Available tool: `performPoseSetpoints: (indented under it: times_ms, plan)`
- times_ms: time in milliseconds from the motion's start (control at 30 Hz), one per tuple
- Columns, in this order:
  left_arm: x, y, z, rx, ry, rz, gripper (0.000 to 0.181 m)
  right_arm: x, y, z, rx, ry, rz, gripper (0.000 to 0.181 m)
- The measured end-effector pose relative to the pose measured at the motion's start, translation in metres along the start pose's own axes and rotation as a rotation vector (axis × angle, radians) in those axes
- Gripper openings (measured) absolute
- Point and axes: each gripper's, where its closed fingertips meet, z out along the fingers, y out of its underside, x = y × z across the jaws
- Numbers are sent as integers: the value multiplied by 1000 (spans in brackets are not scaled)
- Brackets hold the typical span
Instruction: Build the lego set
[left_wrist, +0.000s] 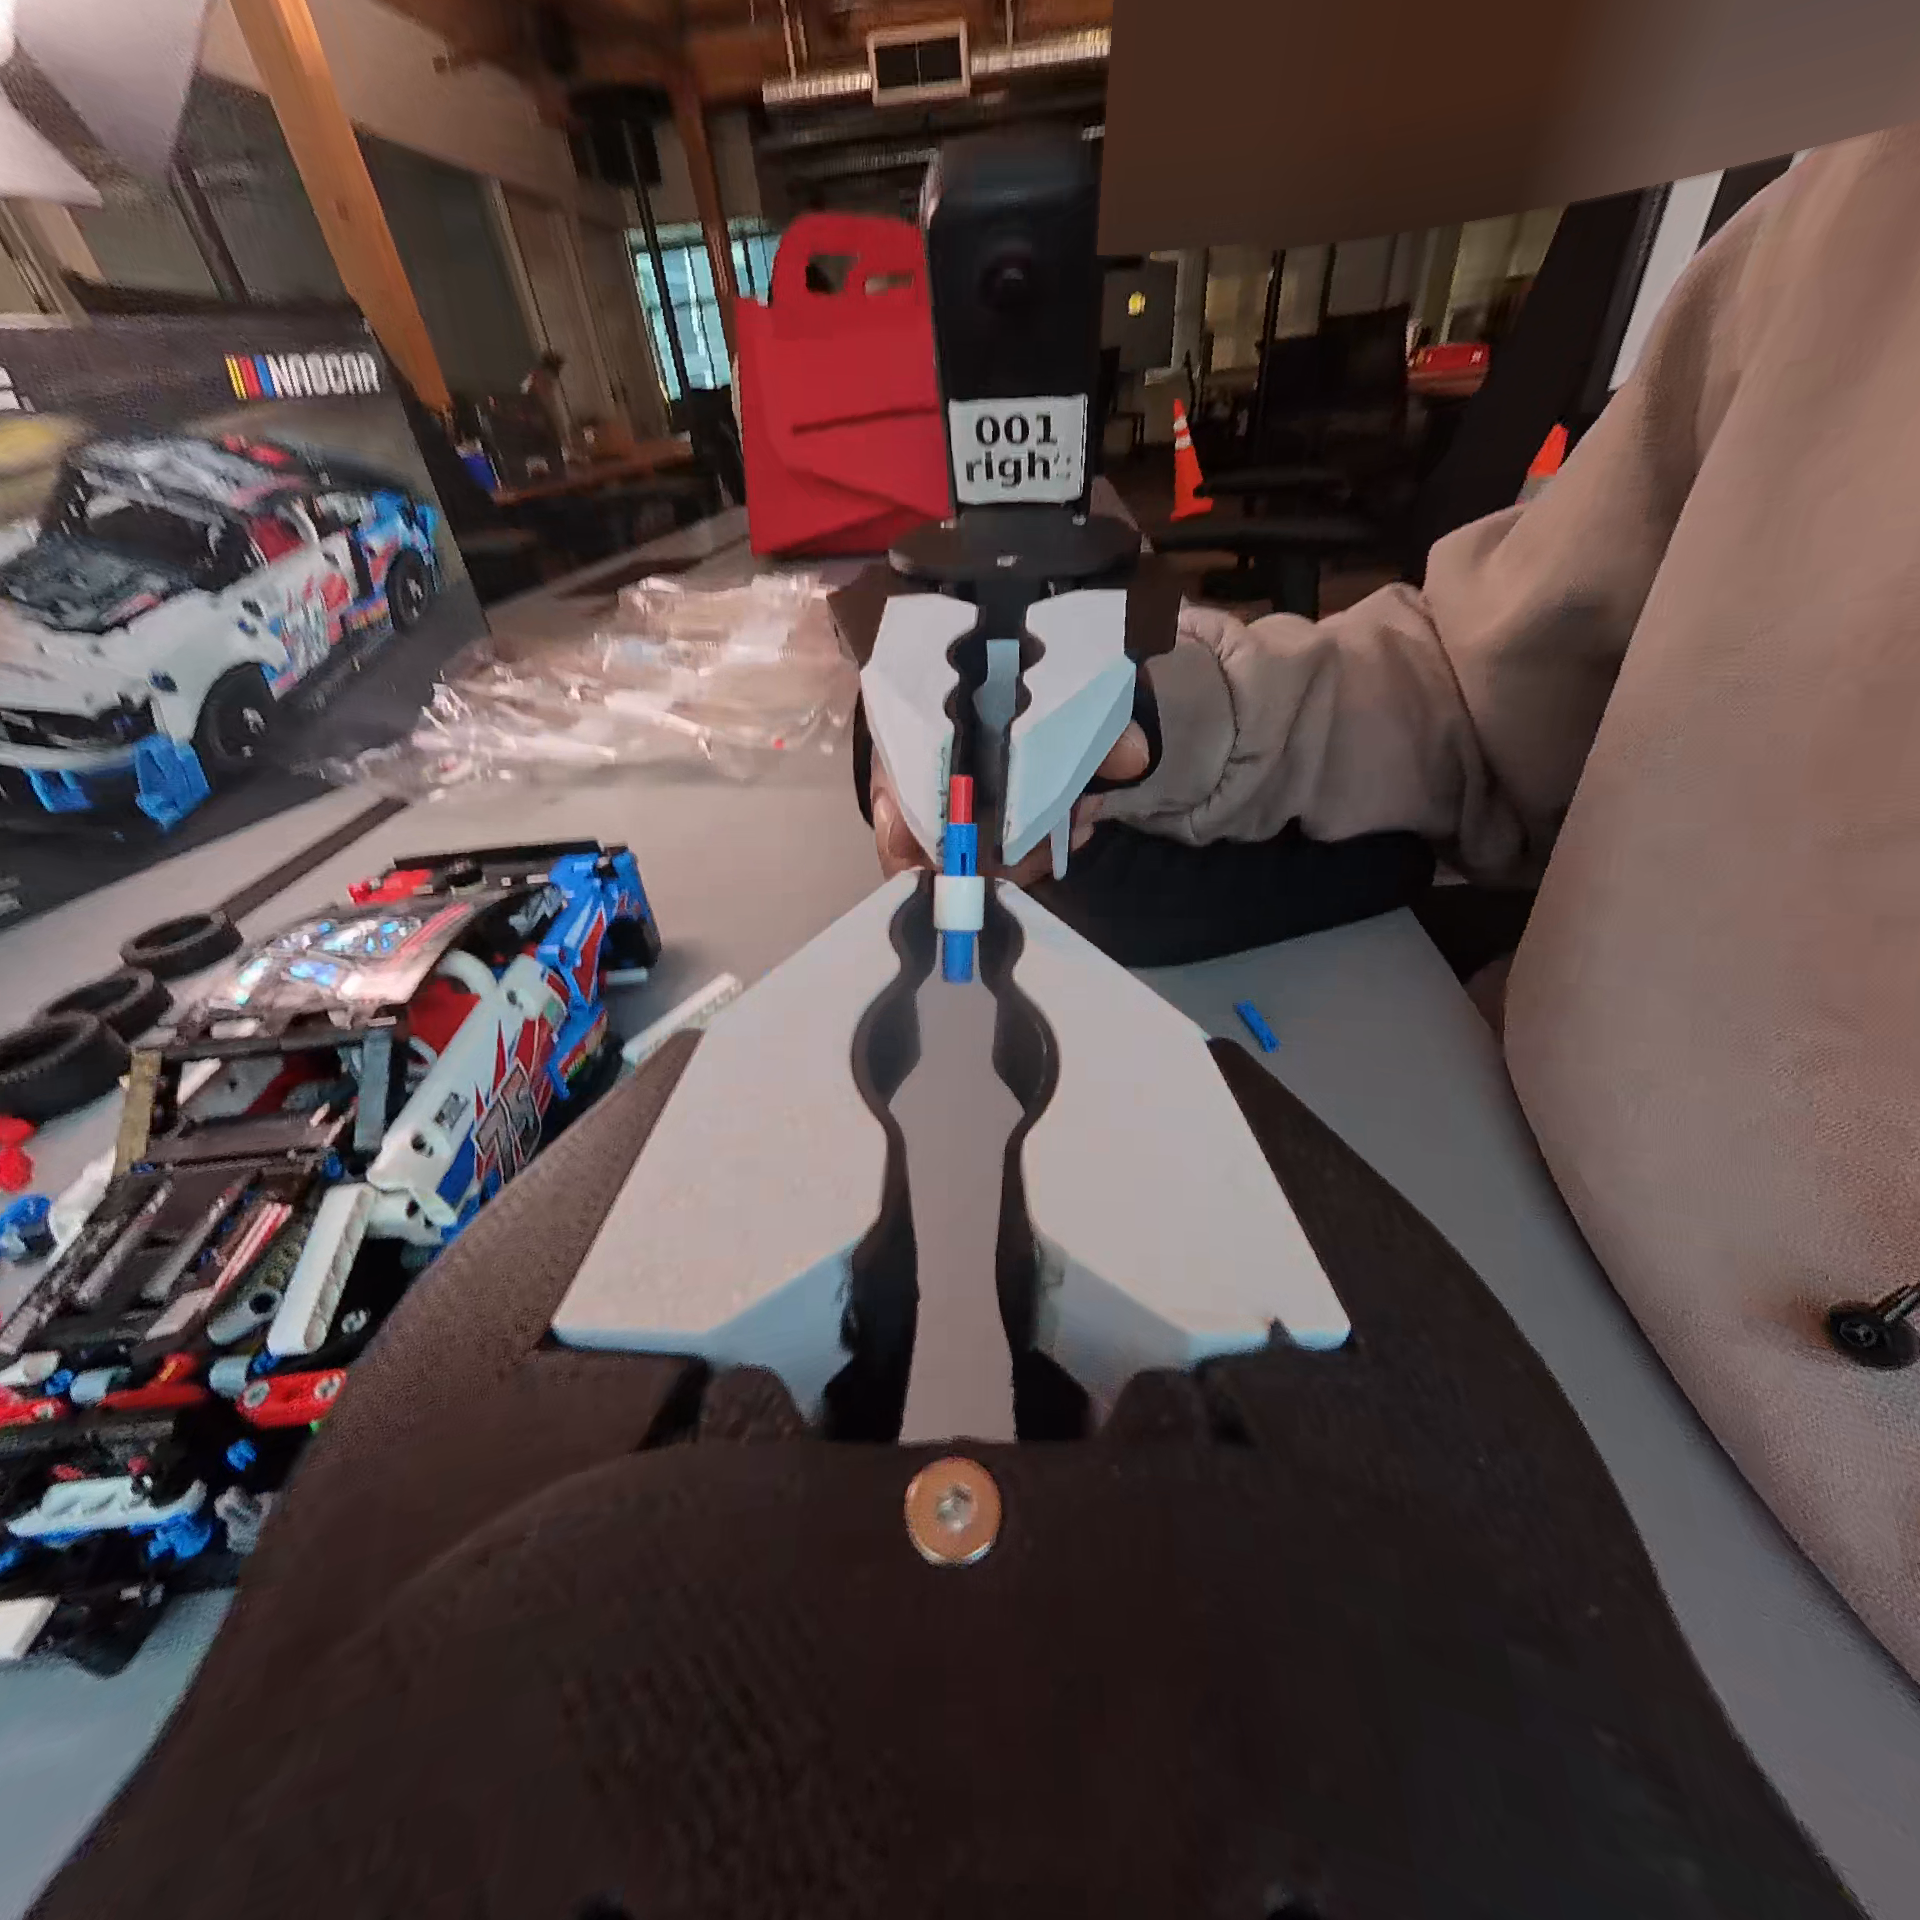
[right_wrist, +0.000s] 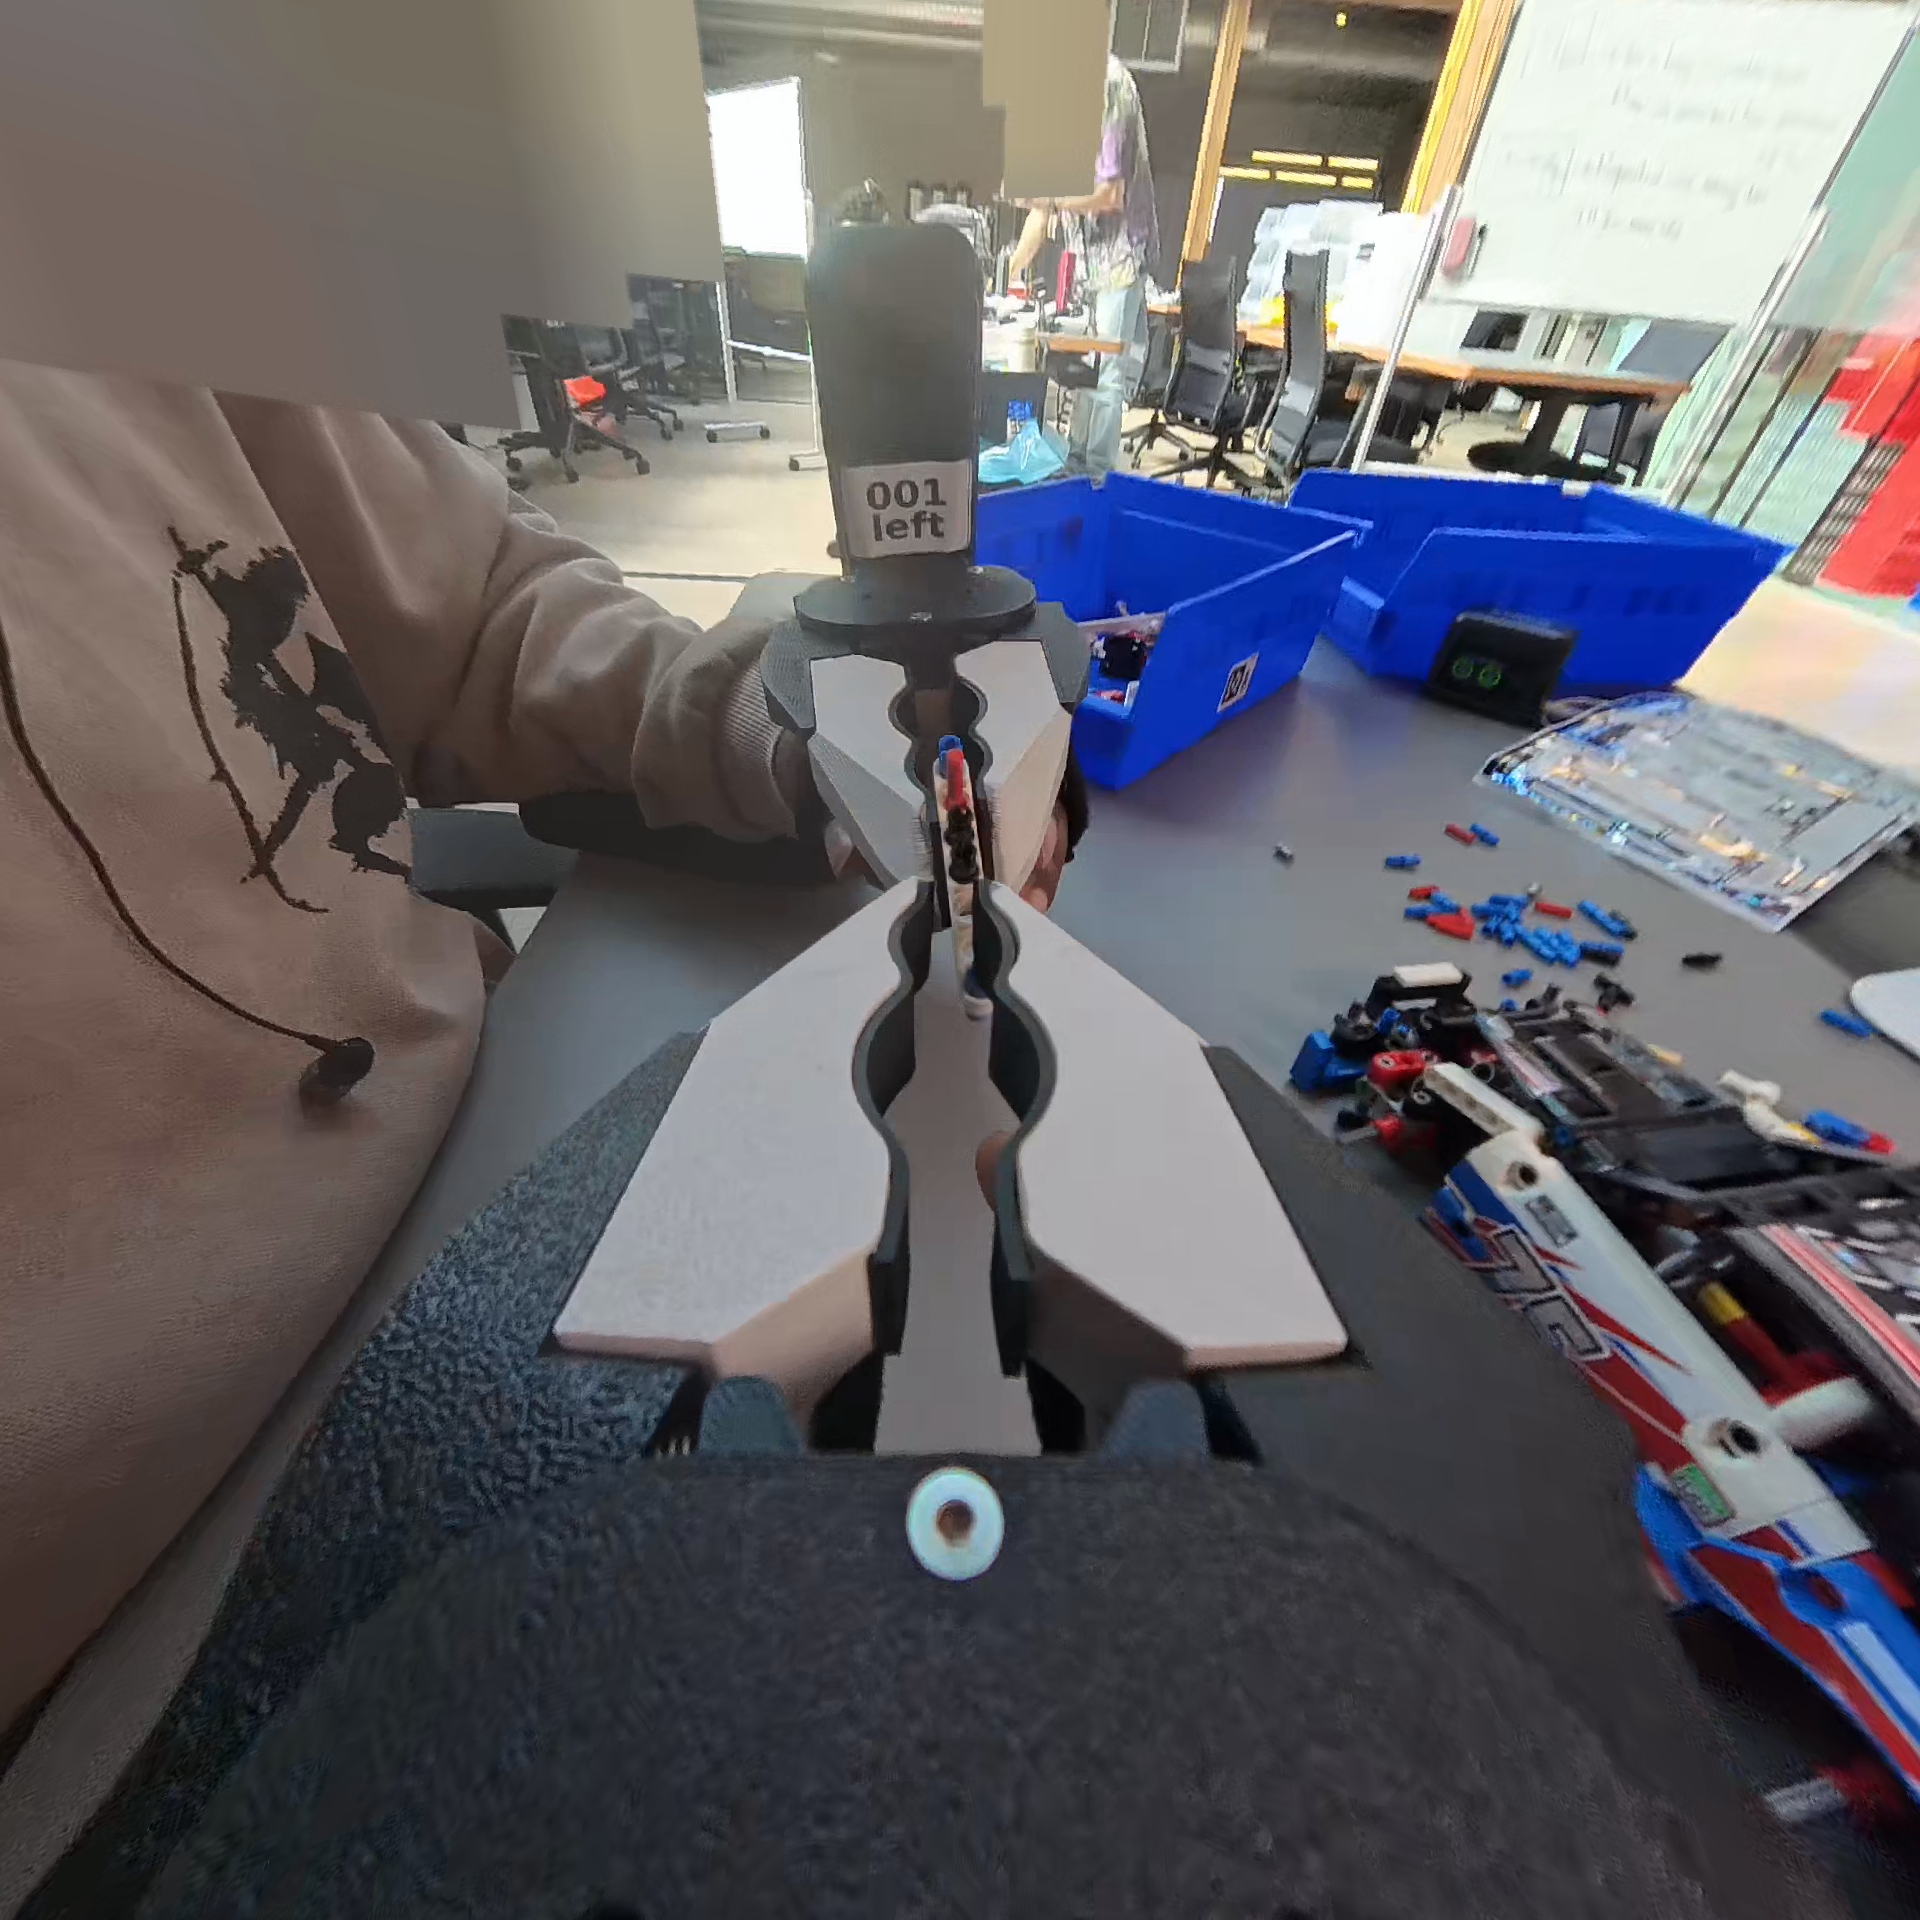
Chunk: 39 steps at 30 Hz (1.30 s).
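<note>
The grey table (left_wrist: 1351, 1039) spreads under both my tools, and on it, off to my left, lies the half-built race car (left_wrist: 343, 1122) in white, blue and red, with the set's box (left_wrist: 208, 582) standing behind it and three loose black tyres (left_wrist: 114, 997) beside its nose. From my right tool's camera I see two blue bins (right_wrist: 1226, 613) farther back, a sheet in clear plastic (right_wrist: 1704, 800) and a scatter of small blue and red pins (right_wrist: 1517, 920) between the bins and the car. My two tools meet tip to tip in mid-air above the table's near edge. My left gripper (left_wrist: 958, 904) is clenched on a small white sleeve piece (left_wrist: 957, 902) that sits around a blue pin (left_wrist: 958, 951). My right gripper (right_wrist: 954, 902) is closed too, its tips pinching the far end of that same little assembly, where a red tip (left_wrist: 960, 798) sticks out beyond the blue.
</note>
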Motion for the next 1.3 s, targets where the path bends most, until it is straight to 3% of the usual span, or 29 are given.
performPoseSetpoints:
  times_ms: [133, 333, 433, 533, 967, 1300]
  plan:
    - [4, -14, -6, 76, 1, 45, 6, -6, -14, -5, 62, 6, -61, 10]
    - [4, -13, -6, 78, 10, 32, 6, -2, -7, -6, 33, 13, -64, 21]
    - [6, -12, -5, 76, 18, 19, 6, -3, 2, -1, 2, 7, -59, 19]
    - [7, -9, -4, 63, 20, 10, 6, -2, 7, 2, -20, 14, -64, 6]
    - [-4, 43, 0, -206, -13, -47, 8, 7, 62, 0, -257, 2, -27, 5]
    - [-5, 64, -2, -348, -27, -7, 7, 9, 76, 3, -307, 13, -37, 5]
